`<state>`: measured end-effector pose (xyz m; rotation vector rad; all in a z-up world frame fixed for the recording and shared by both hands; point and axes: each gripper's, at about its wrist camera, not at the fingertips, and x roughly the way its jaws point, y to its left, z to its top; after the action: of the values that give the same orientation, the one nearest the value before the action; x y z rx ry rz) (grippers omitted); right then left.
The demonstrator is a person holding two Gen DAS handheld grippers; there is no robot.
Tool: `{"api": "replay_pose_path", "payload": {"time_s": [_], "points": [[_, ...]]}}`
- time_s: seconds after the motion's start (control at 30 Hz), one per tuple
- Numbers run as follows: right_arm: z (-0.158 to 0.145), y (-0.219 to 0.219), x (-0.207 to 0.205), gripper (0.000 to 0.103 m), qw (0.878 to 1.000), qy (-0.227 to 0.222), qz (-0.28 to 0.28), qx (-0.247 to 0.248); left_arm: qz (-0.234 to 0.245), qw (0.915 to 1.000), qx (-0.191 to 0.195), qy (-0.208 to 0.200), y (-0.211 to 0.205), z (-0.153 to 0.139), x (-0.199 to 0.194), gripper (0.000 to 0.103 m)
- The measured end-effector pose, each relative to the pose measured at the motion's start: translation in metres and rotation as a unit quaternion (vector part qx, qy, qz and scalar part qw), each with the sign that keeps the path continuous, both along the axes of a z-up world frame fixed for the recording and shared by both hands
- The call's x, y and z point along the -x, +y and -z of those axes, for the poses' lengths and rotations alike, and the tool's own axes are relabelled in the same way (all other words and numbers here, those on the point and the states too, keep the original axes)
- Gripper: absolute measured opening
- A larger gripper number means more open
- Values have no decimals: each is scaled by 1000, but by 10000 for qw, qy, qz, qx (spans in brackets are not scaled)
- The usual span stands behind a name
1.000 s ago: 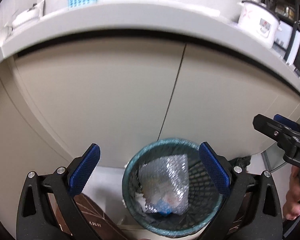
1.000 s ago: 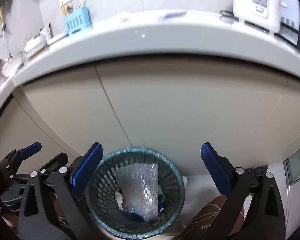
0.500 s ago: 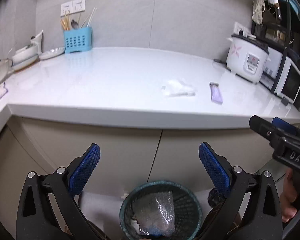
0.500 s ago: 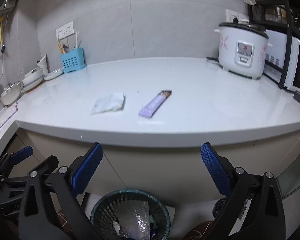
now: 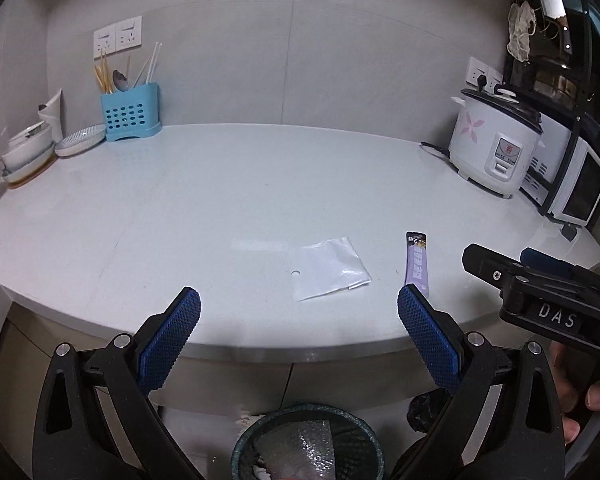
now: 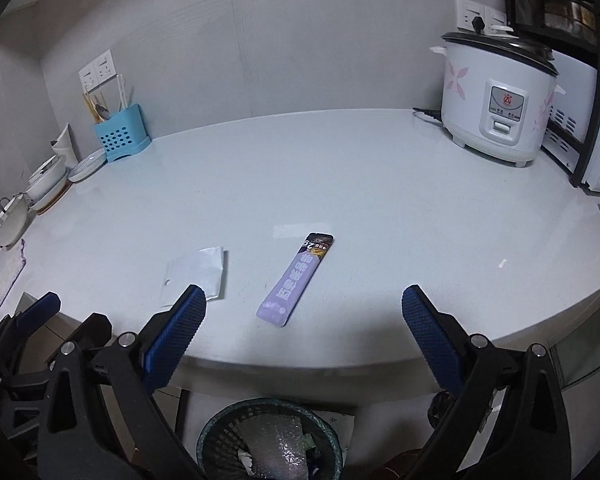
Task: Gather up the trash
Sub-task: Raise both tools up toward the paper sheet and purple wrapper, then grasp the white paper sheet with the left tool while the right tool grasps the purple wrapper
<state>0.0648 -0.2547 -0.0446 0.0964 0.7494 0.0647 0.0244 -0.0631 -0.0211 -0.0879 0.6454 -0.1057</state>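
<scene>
A purple snack wrapper (image 6: 296, 282) lies flat near the front edge of the white counter (image 6: 340, 184); it also shows in the left wrist view (image 5: 417, 263). A clear plastic bag (image 5: 332, 269) lies just left of it, and shows in the right wrist view (image 6: 196, 274). A teal mesh bin (image 6: 270, 440) with bubble wrap inside stands on the floor below the counter edge, also in the left wrist view (image 5: 306, 446). My left gripper (image 5: 299, 332) is open and empty, short of the bag. My right gripper (image 6: 303, 334) is open and empty, short of the wrapper.
A white rice cooker (image 6: 496, 100) and a microwave (image 5: 572, 180) stand at the right. A blue utensil holder (image 5: 131, 112), plates and bowls (image 5: 32, 148) sit at the back left. A small white scrap (image 6: 502, 263) lies on the counter's right side.
Both grippers have risen from in front of the cabinet doors above the bin to counter height. The counter top with the wrapper and bag has come into view; the bin dropped low.
</scene>
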Motion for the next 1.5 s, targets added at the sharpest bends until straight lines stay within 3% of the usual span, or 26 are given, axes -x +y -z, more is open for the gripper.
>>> {"api": "replay_pose_path", "payload": {"time_s": [0.23, 0.53, 0.7, 0.8, 0.9, 0.97, 1.0, 1.13, 1.5], "points": [[29, -5, -55, 83, 9983, 566, 116, -37, 49, 9991, -170, 395, -25, 22, -58, 97], [58, -4, -89, 66, 9957, 923, 119, -7, 85, 9954, -285, 915, -38, 56, -107, 94], [60, 4, -91, 51, 9956, 941, 22, 42, -26, 9935, -551, 994, -40, 56, -105, 79], [59, 8, -91, 38, 9956, 934, 18, 115, -66, 9931, -608, 1001, -37, 55, -102, 59], [59, 11, -91, 24, 9952, 956, -32, 180, -150, 9930, -600, 1008, -30, 54, -101, 33], [59, 12, -90, 20, 9953, 945, -36, 209, -222, 9930, -564, 1017, -24, 55, -103, 7], [58, 12, -90, 18, 9954, 931, -42, 200, -228, 9932, -504, 1022, -20, 55, -104, 3], [56, 11, -89, 13, 9961, 871, -37, 143, -72, 9944, -215, 1035, -11, 55, -103, 0], [46, 19, -77, 12, 9973, 712, -58, 185, 11, 9968, -262, 751, -10, 44, -90, 0]]}}
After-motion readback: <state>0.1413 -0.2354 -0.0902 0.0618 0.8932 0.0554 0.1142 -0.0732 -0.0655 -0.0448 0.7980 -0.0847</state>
